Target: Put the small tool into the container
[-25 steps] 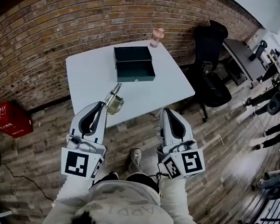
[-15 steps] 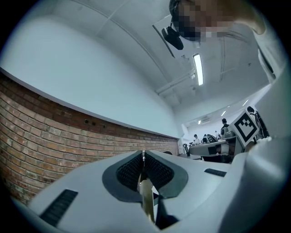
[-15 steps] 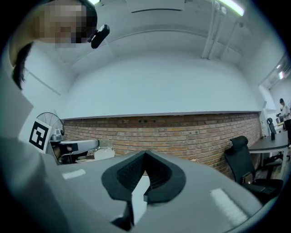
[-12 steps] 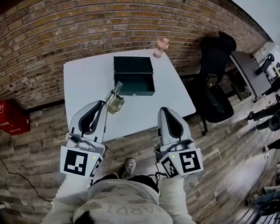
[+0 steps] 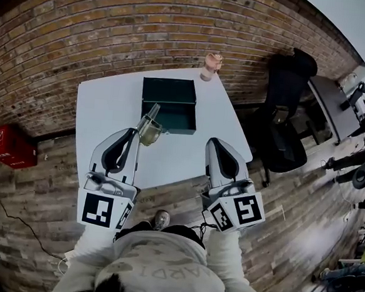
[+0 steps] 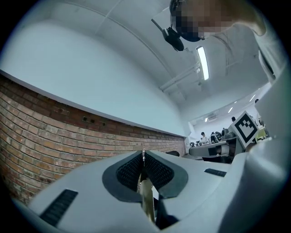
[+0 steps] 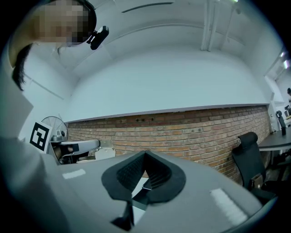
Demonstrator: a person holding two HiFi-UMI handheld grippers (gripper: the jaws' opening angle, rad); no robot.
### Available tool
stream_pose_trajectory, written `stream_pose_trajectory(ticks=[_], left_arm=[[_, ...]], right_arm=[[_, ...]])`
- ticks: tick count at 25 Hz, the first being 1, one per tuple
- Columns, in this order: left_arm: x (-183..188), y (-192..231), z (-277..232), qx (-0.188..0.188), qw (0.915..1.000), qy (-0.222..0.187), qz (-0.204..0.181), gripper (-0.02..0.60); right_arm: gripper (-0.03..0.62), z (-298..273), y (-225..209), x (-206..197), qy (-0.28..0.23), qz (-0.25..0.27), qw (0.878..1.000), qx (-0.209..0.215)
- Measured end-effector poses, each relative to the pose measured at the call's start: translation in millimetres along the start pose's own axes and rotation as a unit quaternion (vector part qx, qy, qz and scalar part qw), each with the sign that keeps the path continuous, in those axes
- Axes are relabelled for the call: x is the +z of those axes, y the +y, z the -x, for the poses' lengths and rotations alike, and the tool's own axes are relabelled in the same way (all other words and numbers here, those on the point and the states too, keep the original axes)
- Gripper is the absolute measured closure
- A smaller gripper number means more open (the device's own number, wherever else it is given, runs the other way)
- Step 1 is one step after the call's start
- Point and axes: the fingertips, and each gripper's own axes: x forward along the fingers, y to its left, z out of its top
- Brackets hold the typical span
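A dark green open box sits on the white table, toward its far side. My left gripper is shut on a small brass-coloured tool, which sticks out past the jaws just short of the box's near edge. In the left gripper view the tool shows as a thin strip pinched between the shut pads of the left gripper. Over the table's near right edge, my right gripper has its jaws together with nothing in them; the right gripper looks at the brick wall.
A pink cup stands at the table's far right corner by the brick wall. A black office chair is to the right of the table. A red crate lies on the wooden floor at the left.
Both grippers have come forward over the table's near edge. The left gripper, still holding the tool, is now closer to the box.
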Motion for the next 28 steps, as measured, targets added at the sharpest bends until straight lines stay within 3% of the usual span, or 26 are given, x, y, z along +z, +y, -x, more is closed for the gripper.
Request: stream_pose_trajectory(ticks=[14,28], left_arm=[[-15.4,-27.2,-49.3,0.024,0.9996,0.012,-0.013,0.560],[-48.9,6.7,-101.1,0.007,0.9988,0.046,-0.014,0.560]], right_arm=[[0.583,-18.4,-53.3,-13.6,0.005,-0.020,0.999,0.041],[0.583,-68.3,-66.9,-27.0,0.016,-0.033,0.999,0.038]])
